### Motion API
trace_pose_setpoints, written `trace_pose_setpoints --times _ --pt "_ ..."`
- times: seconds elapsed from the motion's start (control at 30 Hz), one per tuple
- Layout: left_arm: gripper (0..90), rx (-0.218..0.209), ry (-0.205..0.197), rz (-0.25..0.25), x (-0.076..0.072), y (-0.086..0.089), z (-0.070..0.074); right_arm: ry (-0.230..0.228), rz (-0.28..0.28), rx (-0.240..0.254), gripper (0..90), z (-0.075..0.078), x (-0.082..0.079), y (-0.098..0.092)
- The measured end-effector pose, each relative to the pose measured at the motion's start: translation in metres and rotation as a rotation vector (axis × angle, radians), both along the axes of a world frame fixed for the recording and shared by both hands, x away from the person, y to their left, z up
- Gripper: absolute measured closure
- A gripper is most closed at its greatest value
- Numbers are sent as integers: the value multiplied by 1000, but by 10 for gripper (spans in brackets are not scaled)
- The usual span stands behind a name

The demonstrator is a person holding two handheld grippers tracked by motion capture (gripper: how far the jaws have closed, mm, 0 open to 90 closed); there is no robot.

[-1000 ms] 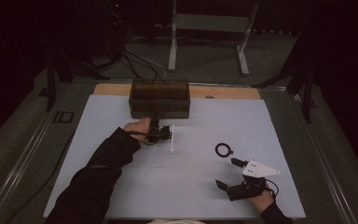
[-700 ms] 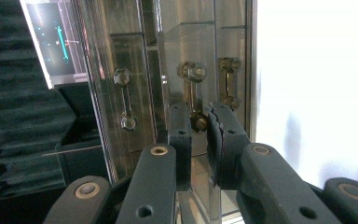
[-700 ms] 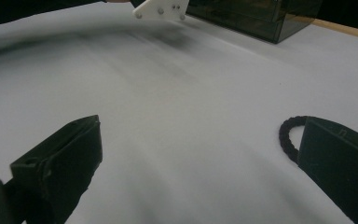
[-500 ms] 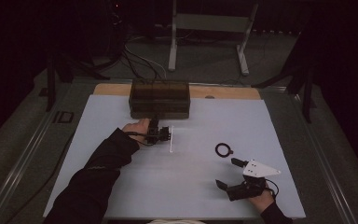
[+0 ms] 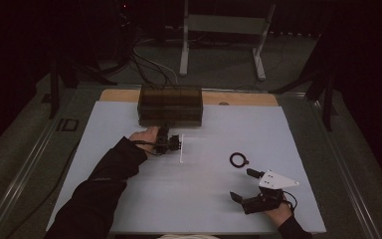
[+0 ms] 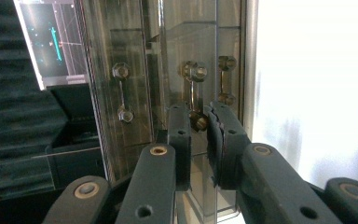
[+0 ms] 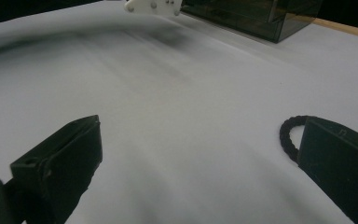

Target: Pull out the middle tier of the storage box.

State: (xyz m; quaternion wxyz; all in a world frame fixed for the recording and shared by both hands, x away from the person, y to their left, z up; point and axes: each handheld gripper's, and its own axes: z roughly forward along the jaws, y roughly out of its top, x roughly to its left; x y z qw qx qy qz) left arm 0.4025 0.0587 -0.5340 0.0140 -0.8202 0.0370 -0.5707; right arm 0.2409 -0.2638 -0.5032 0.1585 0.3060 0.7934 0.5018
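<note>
A dark see-through drawer box [image 5: 169, 104] stands at the back of the white table mat [image 5: 129, 189]. My left gripper [image 5: 165, 130] reaches to its front. In the left gripper view the jaws [image 6: 198, 116] are closed on a thin metal drawer handle [image 6: 193, 71]; other handles [image 6: 121, 91] sit beside it. My right gripper [image 5: 242, 184] rests on the mat at the near right, jaws wide apart [image 7: 198, 130] with nothing between them. A black hair tie [image 5: 231, 159] lies just beyond it, showing beside the right jaw as a braided loop [image 7: 286, 135].
A wooden strip [image 5: 238, 98] runs behind the box. Past the table are cables and a metal stand [image 5: 219, 30] on a dark floor. A sleeve [image 5: 109, 179] crosses the mat's left half.
</note>
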Motion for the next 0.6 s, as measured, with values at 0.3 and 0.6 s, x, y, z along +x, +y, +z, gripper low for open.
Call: trace_pose_setpoints --times 0.3,0.6 --pt "727 -46 47 -21 0 3 11 4 3 1 0 0 0 0" --pt "702 -163 188 -30 -1 15 35 6 3 0 0 -1 1 0"
